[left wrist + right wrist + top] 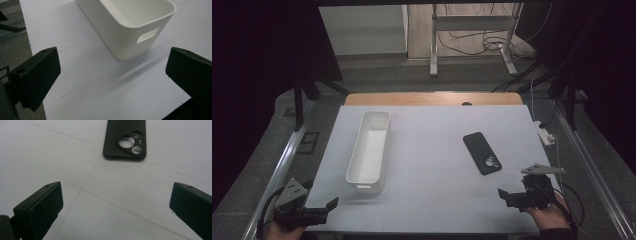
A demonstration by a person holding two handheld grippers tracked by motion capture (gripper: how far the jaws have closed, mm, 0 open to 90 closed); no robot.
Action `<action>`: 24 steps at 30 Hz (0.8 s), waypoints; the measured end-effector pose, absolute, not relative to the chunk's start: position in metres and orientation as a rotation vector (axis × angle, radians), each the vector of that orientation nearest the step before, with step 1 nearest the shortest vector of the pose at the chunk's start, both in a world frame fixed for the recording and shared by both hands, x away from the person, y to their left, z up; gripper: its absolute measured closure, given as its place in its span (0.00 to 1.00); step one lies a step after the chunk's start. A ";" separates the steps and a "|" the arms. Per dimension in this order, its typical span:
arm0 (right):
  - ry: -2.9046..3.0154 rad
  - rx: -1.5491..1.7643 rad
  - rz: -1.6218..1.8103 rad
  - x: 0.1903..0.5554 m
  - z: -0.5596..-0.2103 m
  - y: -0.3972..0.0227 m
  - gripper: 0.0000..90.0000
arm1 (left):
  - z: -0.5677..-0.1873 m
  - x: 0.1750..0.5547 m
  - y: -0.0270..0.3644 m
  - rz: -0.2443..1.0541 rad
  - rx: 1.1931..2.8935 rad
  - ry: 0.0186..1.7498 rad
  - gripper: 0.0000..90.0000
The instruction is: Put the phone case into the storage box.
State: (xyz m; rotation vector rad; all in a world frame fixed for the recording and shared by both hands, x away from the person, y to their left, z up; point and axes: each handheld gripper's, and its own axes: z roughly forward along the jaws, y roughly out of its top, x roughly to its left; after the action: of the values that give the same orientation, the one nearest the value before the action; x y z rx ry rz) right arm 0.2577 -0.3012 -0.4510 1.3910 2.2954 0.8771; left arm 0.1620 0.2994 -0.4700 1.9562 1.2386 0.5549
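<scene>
A long white plastic bin lies empty on the left half of the white table top; its near end with a handle slot faces my left gripper. That gripper is open at the front left corner, a short way from the bin, holding nothing. A black phone case lies flat at the right, its camera cut-outs toward me. My right gripper is open near the front right, its jaws wide apart and empty, just short of the case.
A wooden strip shows along the table's far edge. A white power strip lies off the right edge, and metal rails run along both sides. A stand and cables are on the floor behind.
</scene>
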 end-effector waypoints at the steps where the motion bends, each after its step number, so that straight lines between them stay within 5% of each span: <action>1: 2.298 1.399 0.877 0.260 -0.451 -0.300 0.00 | -0.470 0.162 0.299 0.555 1.956 1.238 0.01; 24: 2.329 1.354 0.888 0.305 -0.444 -0.290 0.00 | -0.470 0.162 0.299 0.556 1.962 1.237 0.01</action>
State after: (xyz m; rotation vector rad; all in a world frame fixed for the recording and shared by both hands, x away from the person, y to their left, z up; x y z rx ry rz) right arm 0.3054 -0.2904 -0.4436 1.3537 2.3287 0.8884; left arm 0.1625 0.2990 -0.4701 1.9616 1.2369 0.5557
